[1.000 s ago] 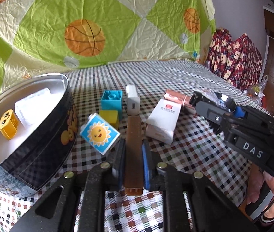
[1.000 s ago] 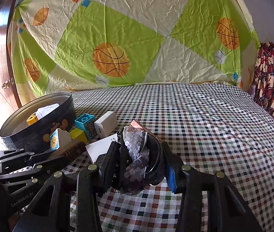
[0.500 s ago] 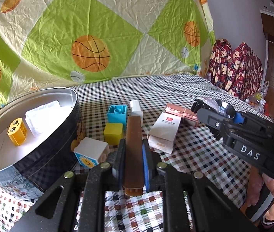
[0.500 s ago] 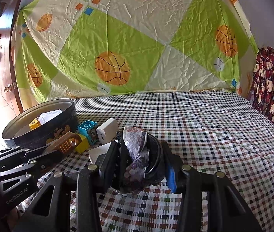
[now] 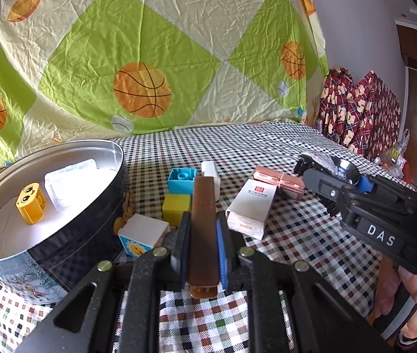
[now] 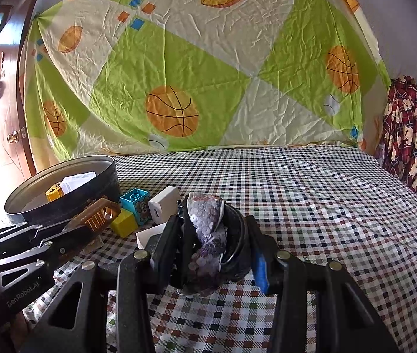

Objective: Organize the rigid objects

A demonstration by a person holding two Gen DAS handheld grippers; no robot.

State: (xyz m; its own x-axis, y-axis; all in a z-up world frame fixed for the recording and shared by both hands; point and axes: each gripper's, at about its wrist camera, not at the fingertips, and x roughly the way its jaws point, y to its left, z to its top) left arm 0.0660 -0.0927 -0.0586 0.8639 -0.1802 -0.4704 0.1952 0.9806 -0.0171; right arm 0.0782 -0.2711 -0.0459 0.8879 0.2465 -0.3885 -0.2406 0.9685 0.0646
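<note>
Your left gripper (image 5: 202,244) is squeezed tight on a long brown comb (image 5: 204,223). The comb sticks out past the tips, up off the cloth, over the spot just beside the blocks.

Your right gripper (image 6: 217,244) is pressed on a shiny purple hair clip (image 6: 208,235) with a dark round part next to it. The clip fills the space between the two sides, so it is held.

To your left sits a big round tin (image 5: 76,220). It is open on top, dark on the outside and silver on the inside. Two things lie in it. One is a small yellow block with eyes (image 5: 30,204). The other is a clear white plastic box (image 5: 71,181), just behind the yellow block and leaning by the far wall of the tin.

The rest lies outside the tin on the checked cloth (image 5: 267,147). A white block with a sun picture (image 5: 142,235) sits just beside the tin wall. Near it are a yellow block (image 5: 176,207) and a blue block (image 5: 182,178). A white charger (image 5: 210,170) stands behind the comb tip. A white paper box (image 5: 252,206) lies further right, with its near end open. Behind that is a pink box (image 5: 279,181).

A sheet with basketballs (image 5: 142,89) hangs at the back.
</note>
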